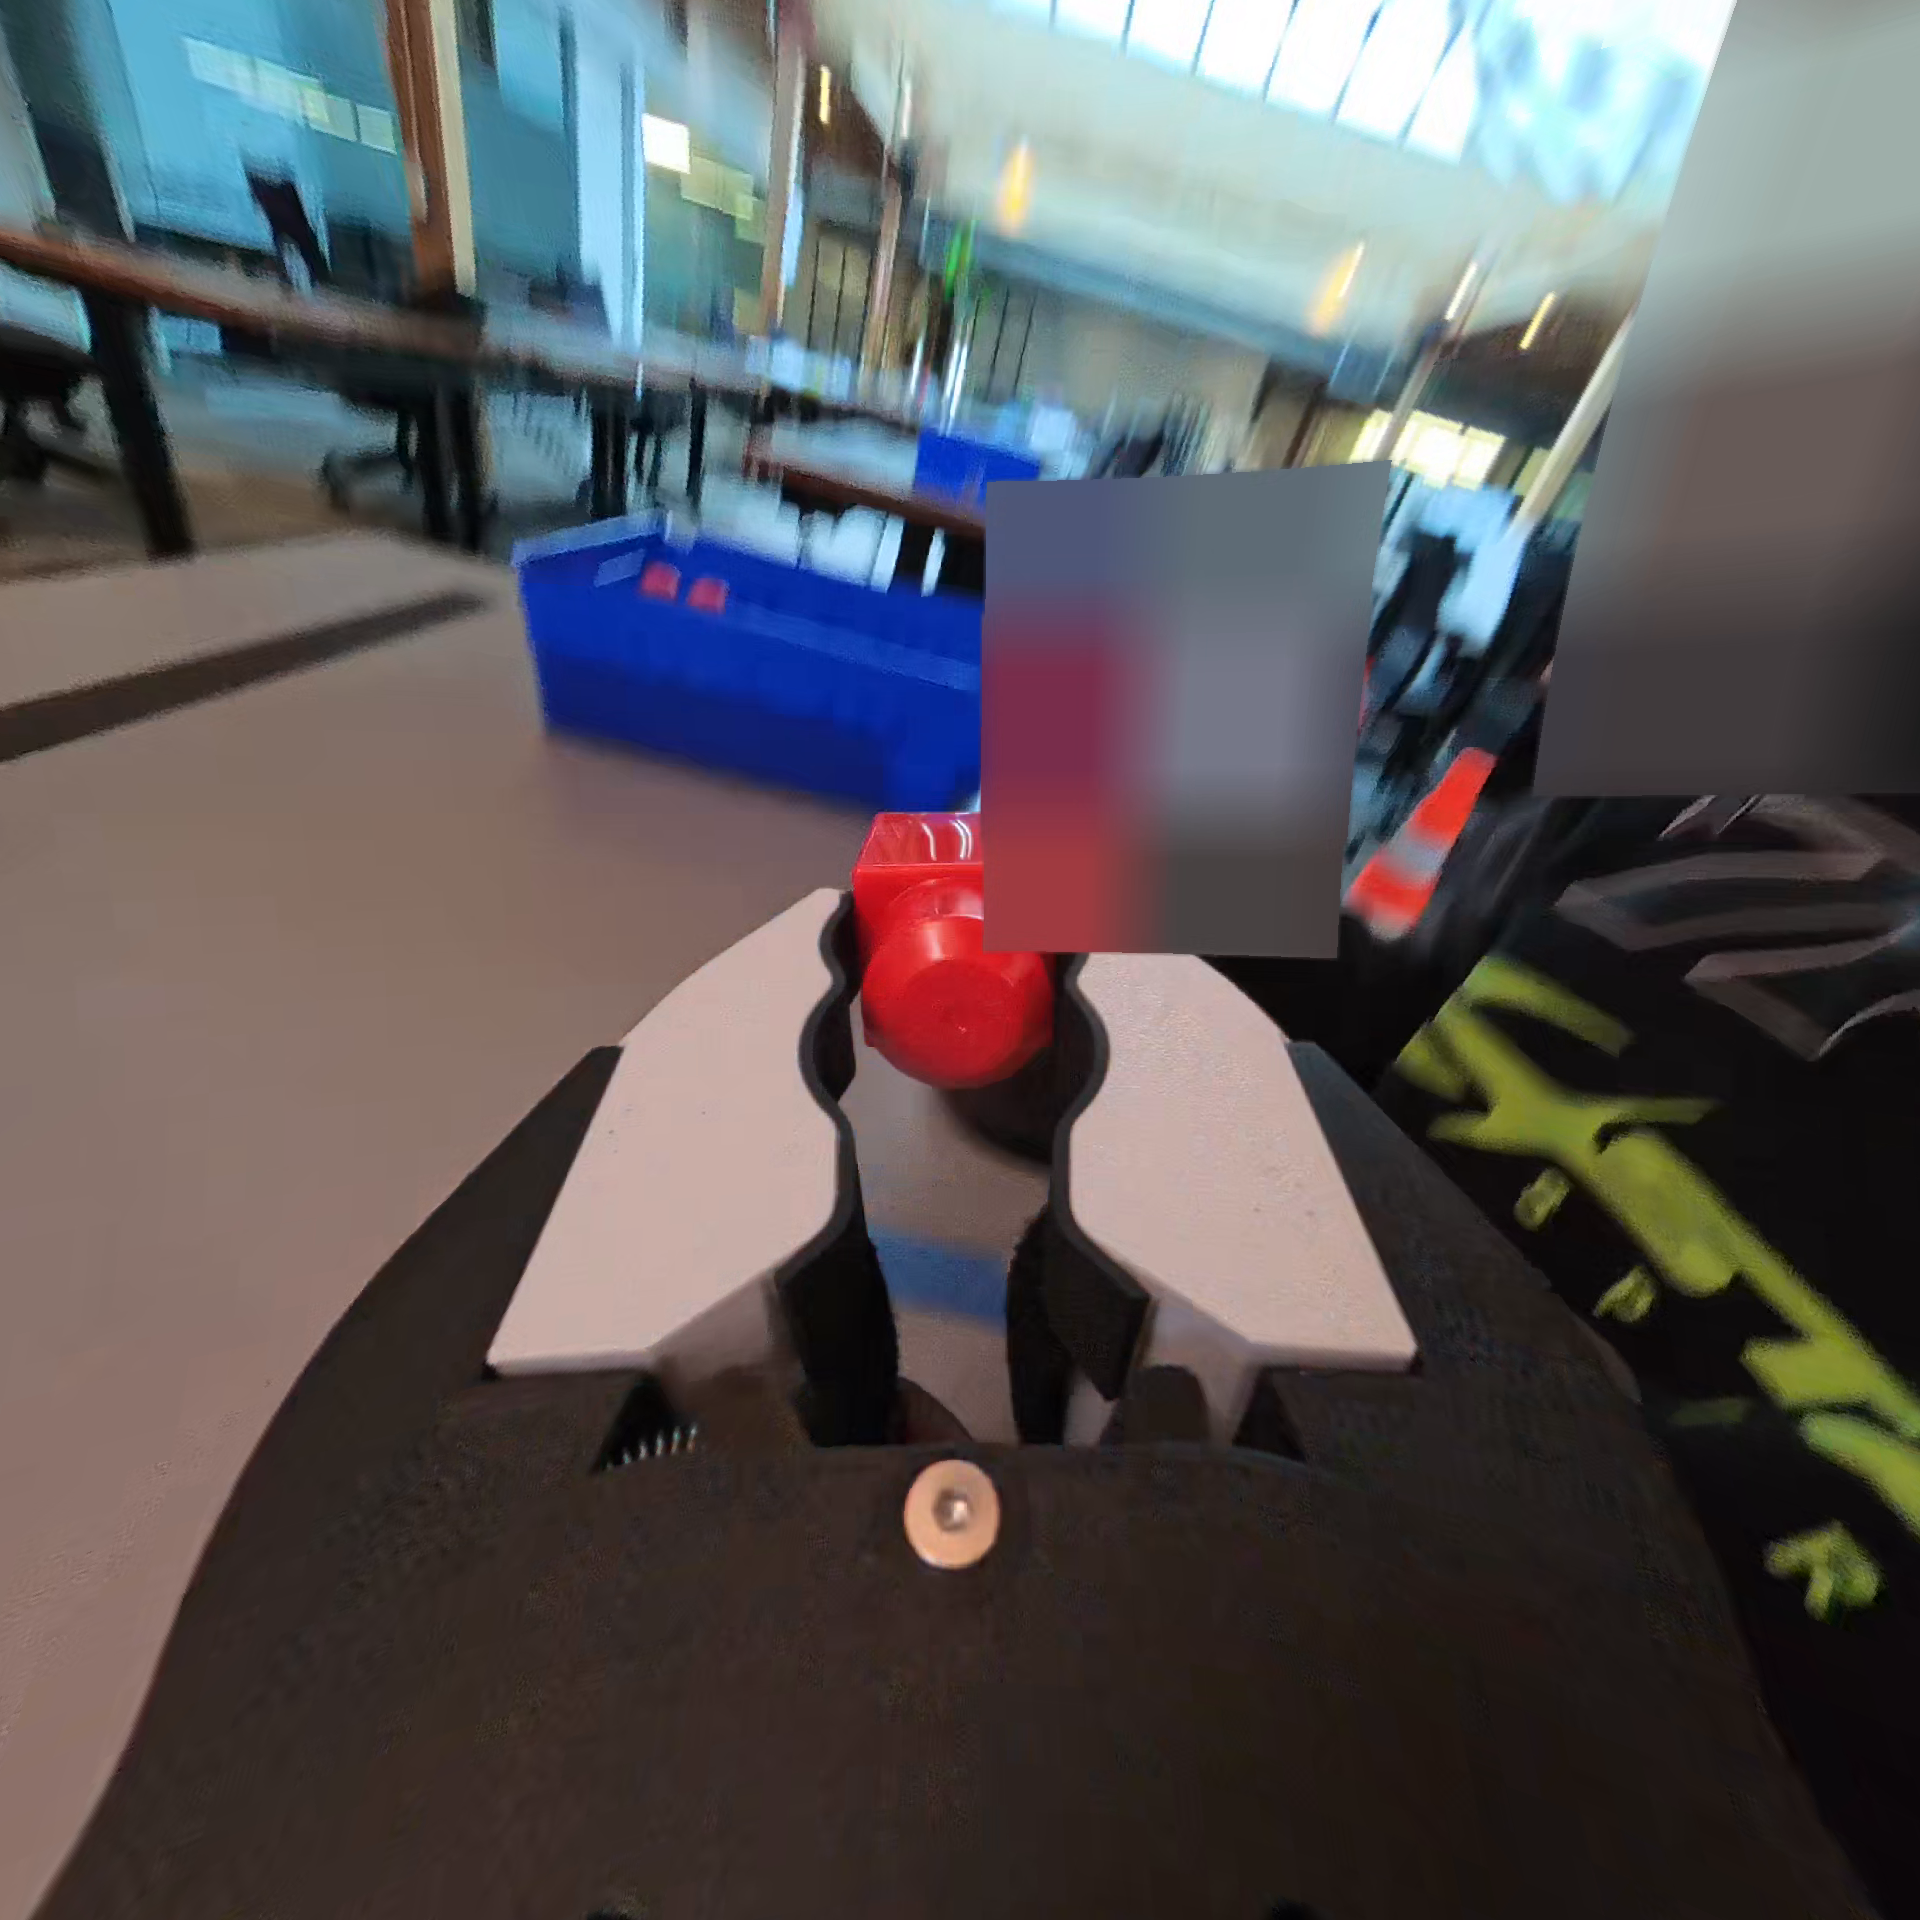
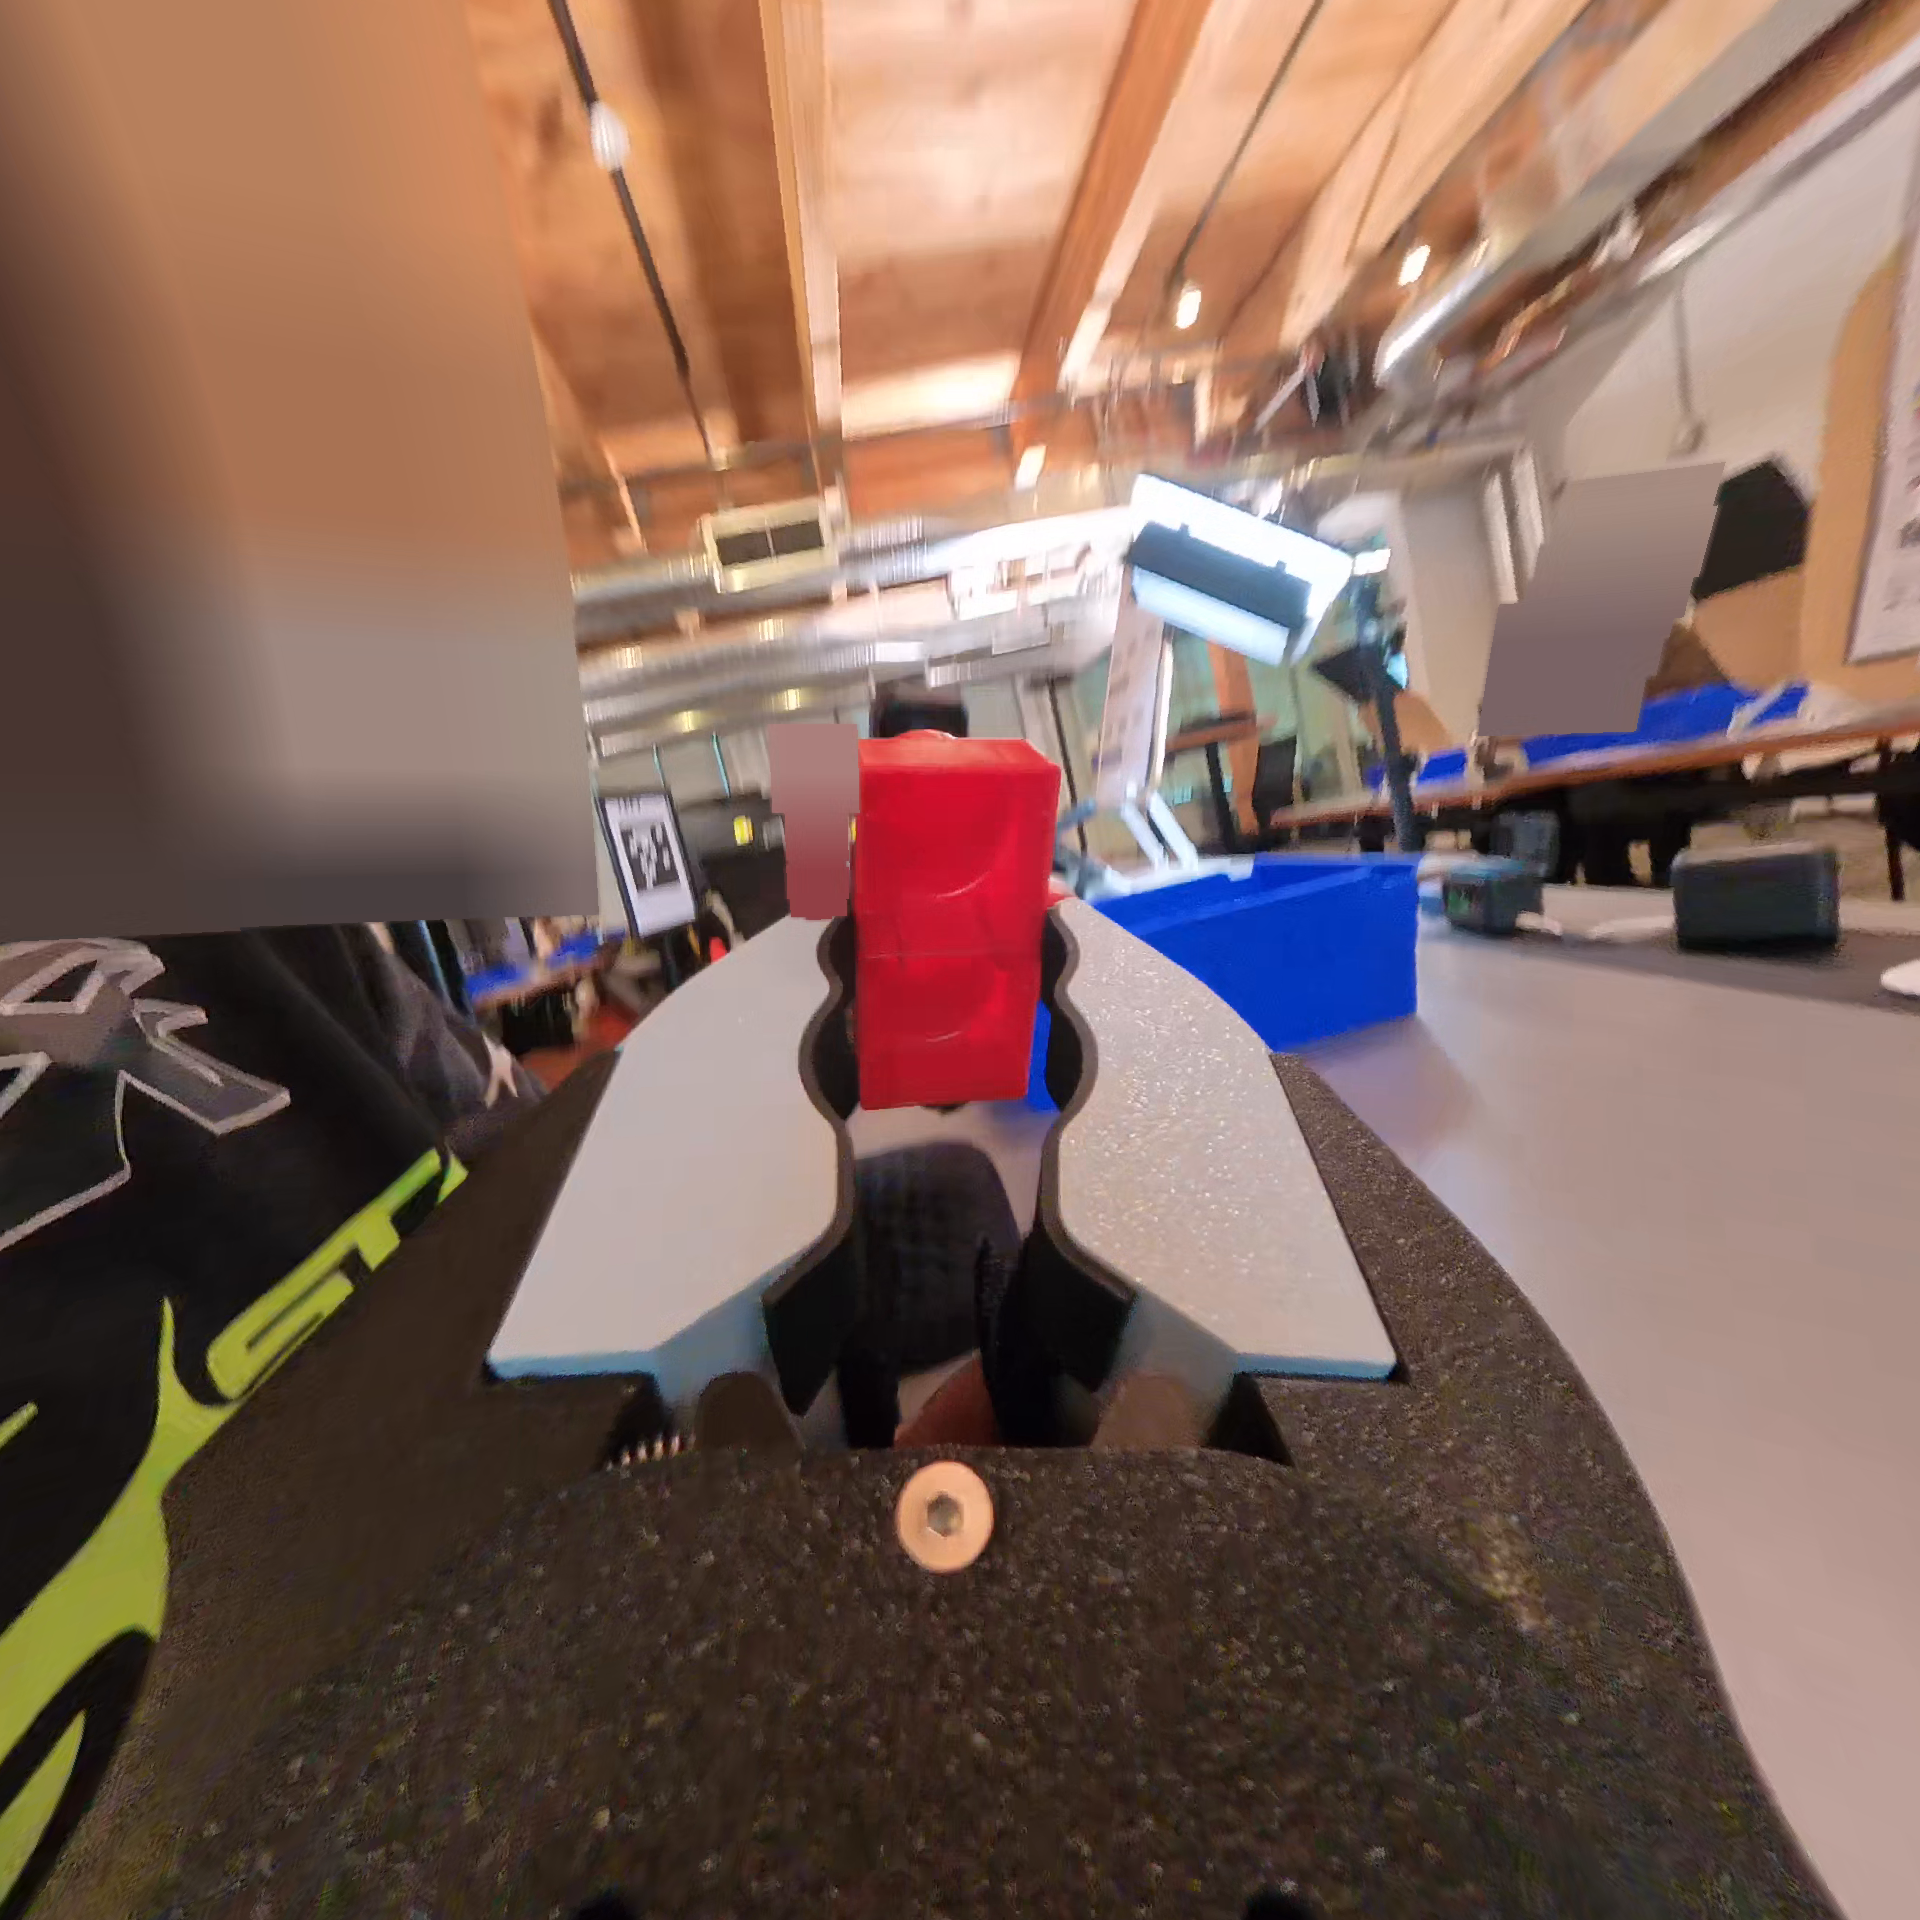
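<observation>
1. The left gripper (image 1: 951, 997) pinches a red plastic piece (image 1: 951, 997): a round red cap faces the camera, with a square red block behind it. Both black pads press its sides.
2. The right gripper (image 2: 945, 997) pinches a red block stack (image 2: 951, 914), two blocks tall, upright between its pads and rising above the fingertips.
3. Both grippers hang above a grey table (image 1: 312, 935).
4. A blue bin (image 1: 748, 665) stands on the table, farther off, beyond the left gripper and to the right of the right gripper.
5. A person's black shirt with green print (image 1: 1662, 1247) is near, between the two grippers.
</observation>
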Tool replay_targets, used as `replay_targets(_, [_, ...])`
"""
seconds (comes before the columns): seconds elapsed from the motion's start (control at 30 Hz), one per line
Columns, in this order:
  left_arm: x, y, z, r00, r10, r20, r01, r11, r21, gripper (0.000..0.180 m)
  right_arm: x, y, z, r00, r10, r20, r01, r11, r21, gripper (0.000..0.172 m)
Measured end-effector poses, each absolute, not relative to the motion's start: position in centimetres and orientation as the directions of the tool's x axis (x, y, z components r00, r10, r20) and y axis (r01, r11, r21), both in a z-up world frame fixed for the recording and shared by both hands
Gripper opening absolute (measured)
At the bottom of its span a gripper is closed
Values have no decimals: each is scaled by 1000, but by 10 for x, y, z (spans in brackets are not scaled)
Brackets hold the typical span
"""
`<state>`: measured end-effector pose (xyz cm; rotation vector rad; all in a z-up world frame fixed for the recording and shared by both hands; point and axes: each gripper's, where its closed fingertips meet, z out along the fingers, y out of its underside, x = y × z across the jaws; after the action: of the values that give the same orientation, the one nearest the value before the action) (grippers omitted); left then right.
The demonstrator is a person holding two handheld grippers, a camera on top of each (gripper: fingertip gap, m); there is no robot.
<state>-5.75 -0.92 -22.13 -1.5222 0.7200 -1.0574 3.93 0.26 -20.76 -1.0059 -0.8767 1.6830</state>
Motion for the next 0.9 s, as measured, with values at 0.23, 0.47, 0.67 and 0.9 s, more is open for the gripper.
replay_targets(0.23, [-36, -21, -218, 353, -913, 203, 293, -98, -951, 36, 18, -14, -229, -274, 930, -243, -120, -284, -951, 35])
replay_targets(0.47, [-28, -26, -229, 335, -925, 179, 242, -99, -965, 36, 5, -13, -239, -241, 939, -246, -62, -268, -962, 34])
replay_targets(0.67, [-28, -24, -234, 355, -917, 180, 226, -102, -969, 35, -4, -13, -249, -201, 957, -209, -10, -215, -976, 34])
replay_targets(0.9, [-26, -24, -240, 362, -917, 169, 190, -104, -976, 36, -8, -15, -257, -191, 963, -192, 43, -187, -981, 35])
